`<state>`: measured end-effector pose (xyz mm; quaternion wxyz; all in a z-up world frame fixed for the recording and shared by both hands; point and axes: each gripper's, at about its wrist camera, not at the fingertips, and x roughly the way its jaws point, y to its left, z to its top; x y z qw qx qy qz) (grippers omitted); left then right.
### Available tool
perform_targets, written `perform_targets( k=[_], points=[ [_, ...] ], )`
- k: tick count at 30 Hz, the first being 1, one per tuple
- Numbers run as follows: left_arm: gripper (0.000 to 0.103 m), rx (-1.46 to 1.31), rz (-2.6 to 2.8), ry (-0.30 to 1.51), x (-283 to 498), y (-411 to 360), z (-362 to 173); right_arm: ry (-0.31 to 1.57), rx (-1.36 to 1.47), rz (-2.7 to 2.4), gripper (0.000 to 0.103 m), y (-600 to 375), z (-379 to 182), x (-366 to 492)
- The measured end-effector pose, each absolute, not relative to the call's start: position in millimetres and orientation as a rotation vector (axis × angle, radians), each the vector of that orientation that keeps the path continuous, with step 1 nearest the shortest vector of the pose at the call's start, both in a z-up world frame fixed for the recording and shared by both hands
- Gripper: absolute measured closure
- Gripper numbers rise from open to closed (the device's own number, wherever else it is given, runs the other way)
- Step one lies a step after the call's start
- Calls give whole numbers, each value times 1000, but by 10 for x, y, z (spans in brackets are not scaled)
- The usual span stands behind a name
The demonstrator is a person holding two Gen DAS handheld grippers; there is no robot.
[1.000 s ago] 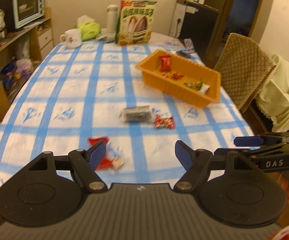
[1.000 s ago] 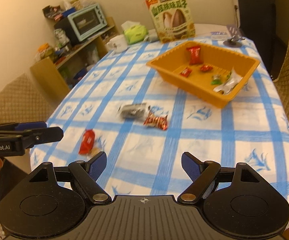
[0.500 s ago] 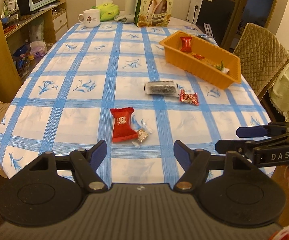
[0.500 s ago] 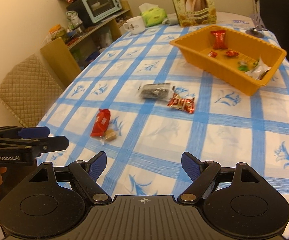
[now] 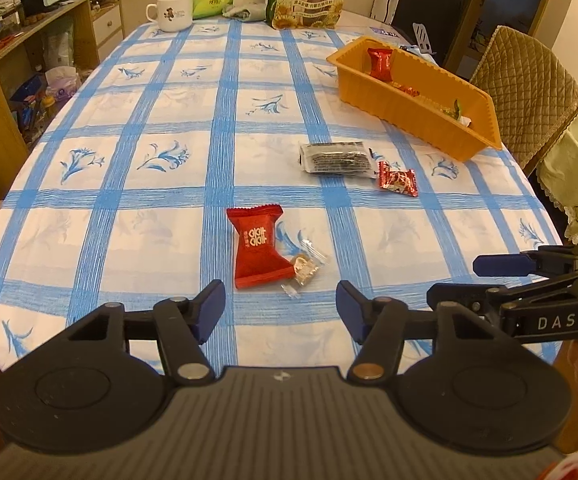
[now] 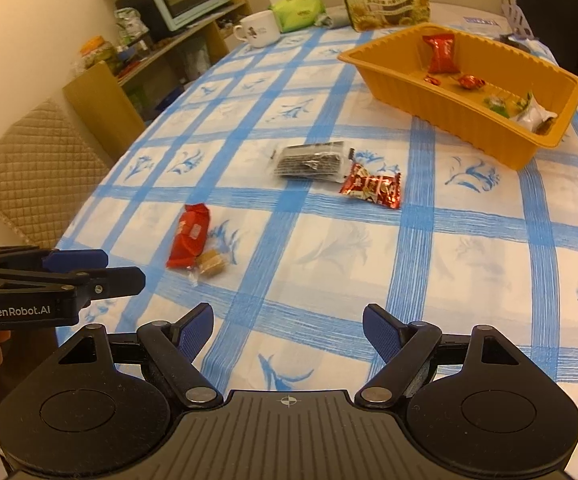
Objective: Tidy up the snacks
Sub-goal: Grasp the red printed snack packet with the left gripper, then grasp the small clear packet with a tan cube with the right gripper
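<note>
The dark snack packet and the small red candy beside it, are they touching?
Cannot tell: the dark packet and red candy meet corner to corner in both wrist views, with no plain gap.

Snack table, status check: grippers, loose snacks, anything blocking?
Left gripper open, empty; right gripper open, empty. Four snacks loose on tablecloth; nearest, red packet, ahead of left gripper. Orange tray partly filled. Path unobstructed.

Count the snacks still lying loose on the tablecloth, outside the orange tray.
4: a red packet with a small clear-wrapped candy touching it near the front edge; a dark packet and red foil candy mid-table.
</note>
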<state>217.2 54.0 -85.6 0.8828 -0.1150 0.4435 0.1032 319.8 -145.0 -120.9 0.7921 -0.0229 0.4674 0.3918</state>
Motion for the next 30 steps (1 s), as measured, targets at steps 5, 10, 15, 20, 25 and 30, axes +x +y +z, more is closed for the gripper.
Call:
perform_targets(
  k=[5,10,15,20,25,30],
  points=[
    [48,-240,189,934,2334,655,-928,1016,-35,799,21,-1417,-1252,3261],
    [48,-238,168,957,2511,758,-1027,1030,-14,751,21,-1421,-1283,3311],
    [53,-235,154,975,2674,861,-1120,1043,1,698,21,-1469,-1312,3354],
    [59,-242,135,998,2789,952,-1208,1052,18,656,21,-1502,-1325,3382],
    [68,-246,119,1017,2864,984,-1274,1060,32,657,21,-1474,-1318,3389],
    [80,-260,113,1014,2854,1051,-1287,1067,28,697,22,-1348,-1316,3382]
  ],
)
